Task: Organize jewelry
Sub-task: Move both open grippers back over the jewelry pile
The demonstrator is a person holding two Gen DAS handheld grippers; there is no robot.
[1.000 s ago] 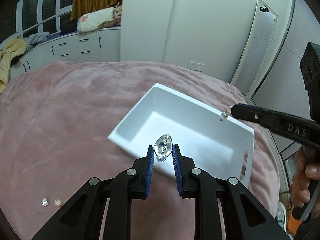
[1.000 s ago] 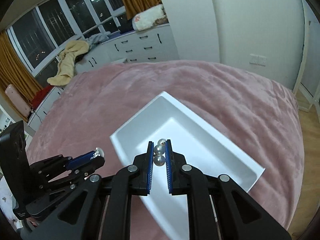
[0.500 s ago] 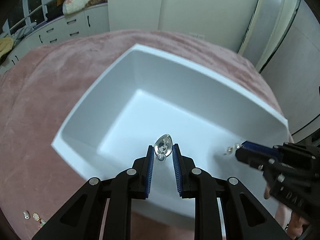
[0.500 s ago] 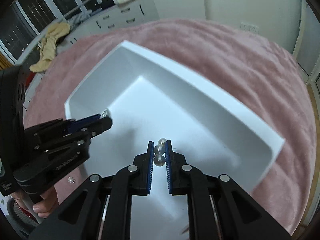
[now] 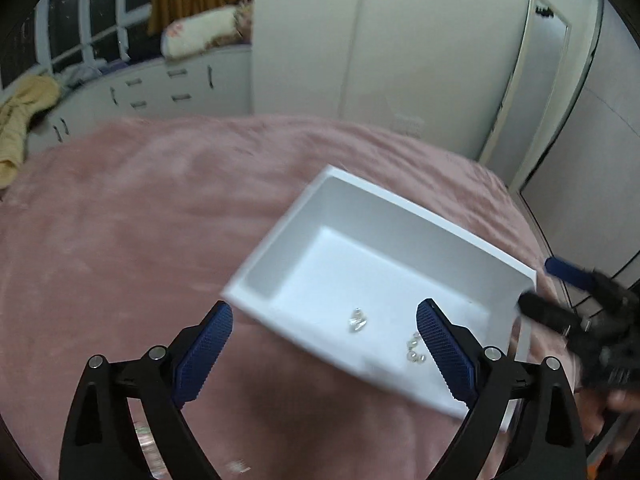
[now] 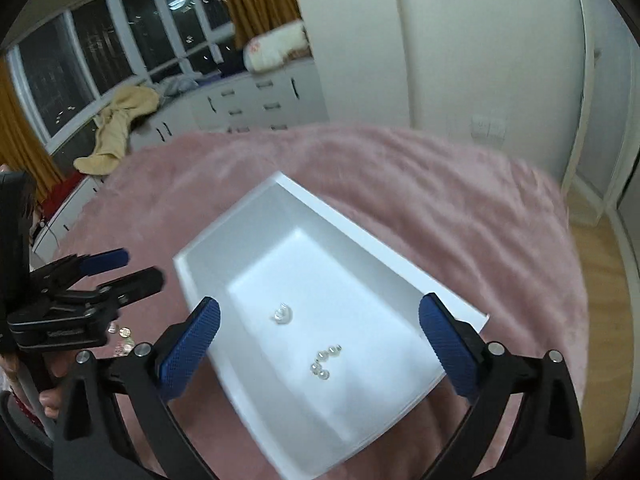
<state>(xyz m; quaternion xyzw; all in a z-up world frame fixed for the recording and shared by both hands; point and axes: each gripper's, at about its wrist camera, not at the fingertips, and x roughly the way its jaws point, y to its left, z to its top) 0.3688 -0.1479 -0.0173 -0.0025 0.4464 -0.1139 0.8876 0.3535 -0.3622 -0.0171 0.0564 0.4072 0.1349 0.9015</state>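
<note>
Left hand-held gripper [image 5: 324,320] and right hand-held gripper [image 6: 319,316] spread wide, glossy white rectangular tray [image 6: 360,236], plush pink blanket [image 6: 440,184]

Both tongs [image 5: 324,354] [image 6: 320,344] have opened, dropping silver pendant [image 5: 357,320] and pearl earring [image 6: 324,362] into tray [image 6: 352,224].

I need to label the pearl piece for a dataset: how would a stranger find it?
On the pink blanket lies a white tray. Two pieces rest on its floor; the pearl earring is the nearer, a curved row of small beads, unlike the single silver drop.
</note>
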